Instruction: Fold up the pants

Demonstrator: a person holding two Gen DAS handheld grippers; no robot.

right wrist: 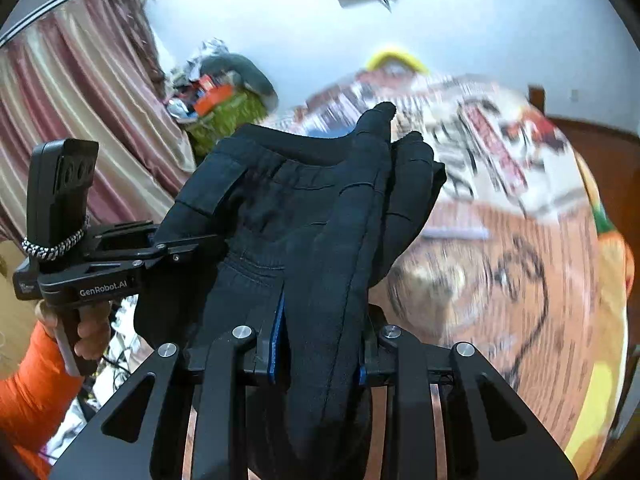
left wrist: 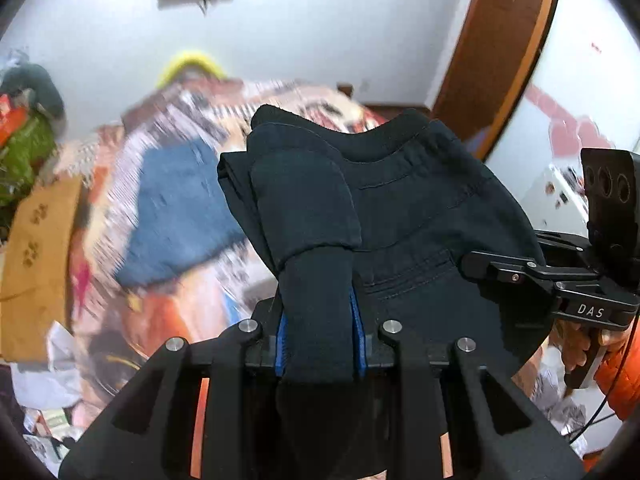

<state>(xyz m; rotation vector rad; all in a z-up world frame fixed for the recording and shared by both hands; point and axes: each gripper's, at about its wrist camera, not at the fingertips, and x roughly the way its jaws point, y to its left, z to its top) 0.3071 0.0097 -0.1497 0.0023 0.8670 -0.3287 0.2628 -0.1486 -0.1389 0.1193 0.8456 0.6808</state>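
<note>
Item one: the patterned bedspread (left wrist: 180,128), blurred, is spreading under everything, with a blue garment (left wrist: 180,216) lying on it.

Item two: the dark navy pants (left wrist: 420,208), which we are holding up above the bedspread, bunched between both tools, waistband uppermost.

Item three: our left gripper (left wrist: 318,332) is clamping a thick fold of the pants between its blue pads, jaws parted only by the cloth's thickness.

Item four: our right gripper (right wrist: 318,344) is pinching another fold likewise, cloth draping over its fingers.

Item five: a yellow object (right wrist: 394,60) is peeking up behind the bed.
</note>
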